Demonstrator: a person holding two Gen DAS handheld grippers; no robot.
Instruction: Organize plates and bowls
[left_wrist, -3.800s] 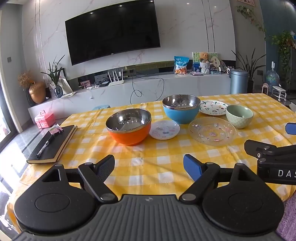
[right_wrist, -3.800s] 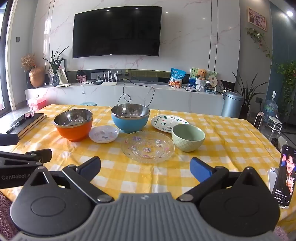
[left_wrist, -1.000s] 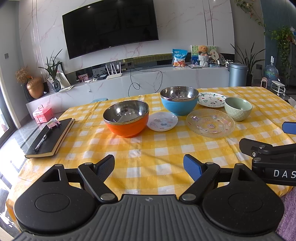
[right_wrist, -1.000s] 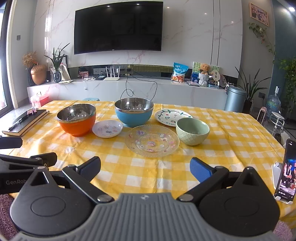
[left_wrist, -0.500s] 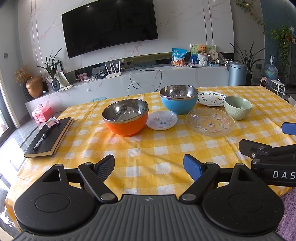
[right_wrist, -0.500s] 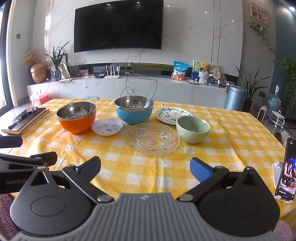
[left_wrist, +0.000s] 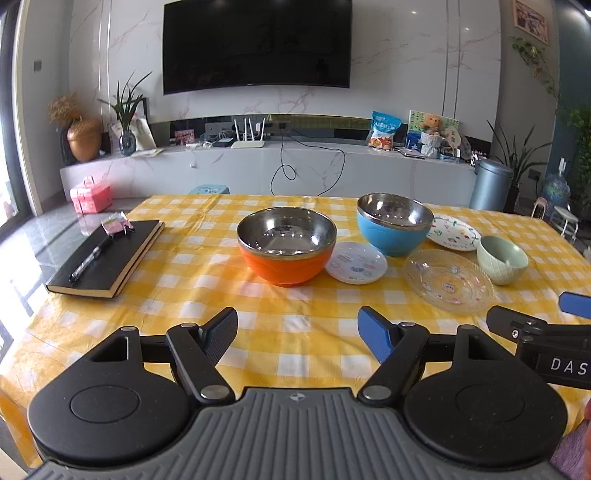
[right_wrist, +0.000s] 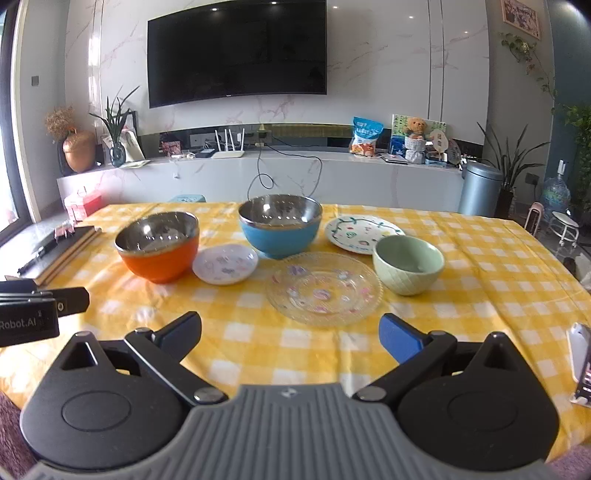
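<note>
On the yellow checked tablecloth (left_wrist: 295, 332) stand an orange steel-lined bowl (left_wrist: 286, 245), a blue steel-lined bowl (left_wrist: 393, 229), and a pale green bowl (left_wrist: 501, 259). Between them lie a small white patterned plate (left_wrist: 356, 262), a clear glass plate (left_wrist: 448, 280) and a white painted plate (left_wrist: 452, 232). My left gripper (left_wrist: 297, 330) hangs short of the orange bowl; its jaws are closing with nothing between them. My right gripper (right_wrist: 290, 334) is open and empty, just in front of the glass plate (right_wrist: 323, 288), with the green bowl (right_wrist: 408, 264) to the right.
A black notebook (left_wrist: 107, 258) with a pen lies at the table's left edge. A phone (right_wrist: 581, 360) stands at the right edge. Behind the table are a white media console (left_wrist: 277, 170), a wall television and a grey bin (left_wrist: 489, 184).
Both grippers have moved forward toward the dishes, which now look larger. The left view has rolled level and swung left. The left jaws stand slightly narrower than before.
</note>
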